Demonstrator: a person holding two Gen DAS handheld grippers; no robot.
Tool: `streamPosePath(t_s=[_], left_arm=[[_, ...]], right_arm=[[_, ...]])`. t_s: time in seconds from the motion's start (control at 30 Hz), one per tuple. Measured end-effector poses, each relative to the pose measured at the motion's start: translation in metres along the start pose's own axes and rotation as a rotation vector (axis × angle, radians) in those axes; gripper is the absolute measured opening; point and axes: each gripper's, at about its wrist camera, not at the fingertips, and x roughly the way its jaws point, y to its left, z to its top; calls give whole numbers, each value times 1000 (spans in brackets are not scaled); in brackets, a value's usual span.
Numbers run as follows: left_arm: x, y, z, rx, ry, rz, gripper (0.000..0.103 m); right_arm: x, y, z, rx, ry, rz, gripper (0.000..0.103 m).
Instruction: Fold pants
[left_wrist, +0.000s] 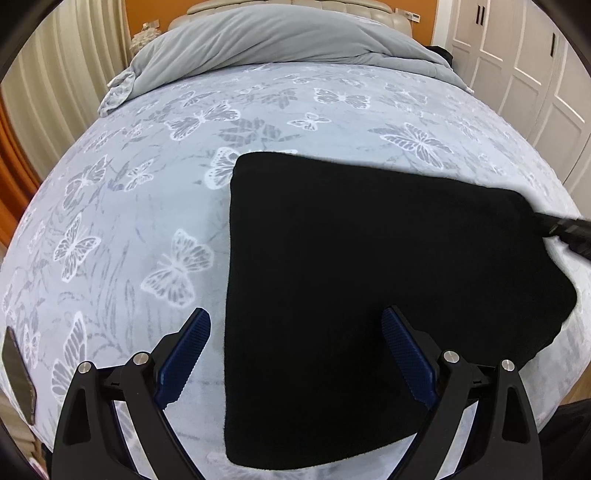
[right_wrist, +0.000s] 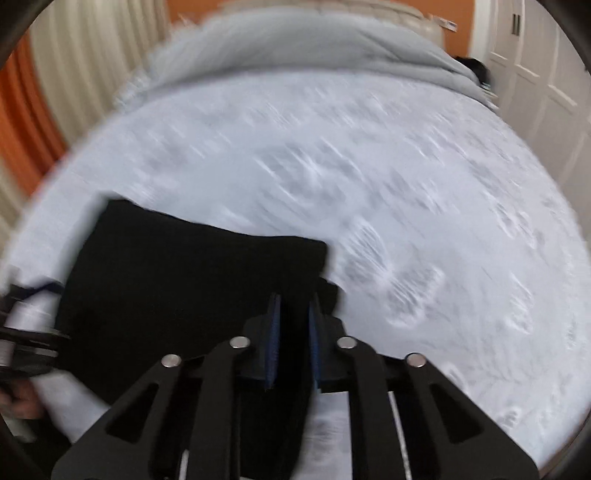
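Black pants (left_wrist: 369, 277) lie folded into a flat block on the butterfly-print bed sheet (left_wrist: 147, 184). My left gripper (left_wrist: 295, 314) hangs open over the block's near left edge, one blue pad over the sheet and the other over the cloth, gripping nothing. At the pants' far right corner, the right gripper (left_wrist: 554, 227) has the cloth pulled to a point. The right wrist view is motion-blurred. In it the right gripper (right_wrist: 294, 299) has its jaws nearly together, with black cloth of the pants (right_wrist: 177, 280) between the pads.
A grey duvet (left_wrist: 277, 37) is bunched at the head of the bed. A dark flat object (left_wrist: 18, 376) lies at the sheet's left edge. White wardrobe doors (left_wrist: 535, 74) stand to the right and curtains (left_wrist: 55, 92) to the left. A hand (right_wrist: 18, 402) shows at the left rim.
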Motion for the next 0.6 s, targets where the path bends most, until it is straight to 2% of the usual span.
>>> streamPosePath(t_s=[0.1, 0.17, 0.2, 0.23, 0.3, 0.37, 0.4, 0.43, 0.53, 0.6], left_arm=[[0, -3, -1, 2, -2, 4, 92], [1, -4, -1, 3, -3, 4, 92], [1, -5, -1, 4, -3, 5, 92], [2, -6, -1, 7, -4, 7, 92], [3, -11, -1, 16, -6, 19, 92], [6, -15, -2, 25, -10, 36, 92], [6, -17, -3, 31, -10, 41, 92], [7, -18, -3, 36, -12, 45, 92], [6, -19, -4, 45, -17, 44, 92], [3, -17, -3, 44, -16, 31, 92]], right_arm=[[-39, 0, 6, 70, -157, 76, 18], [-61, 8, 11, 74, -236, 171, 39], [-66, 15, 13, 66, -256, 212, 64], [-66, 24, 17, 52, -264, 243, 71], [-58, 40, 23, 17, -240, 275, 71], [-36, 54, 29, -7, -171, 295, 60], [-18, 57, 31, -14, -118, 281, 52], [-9, 57, 31, -16, -94, 256, 49], [24, 28, 30, 21, -30, 87, 40], [20, 6, 28, 121, -38, 145, 34]])
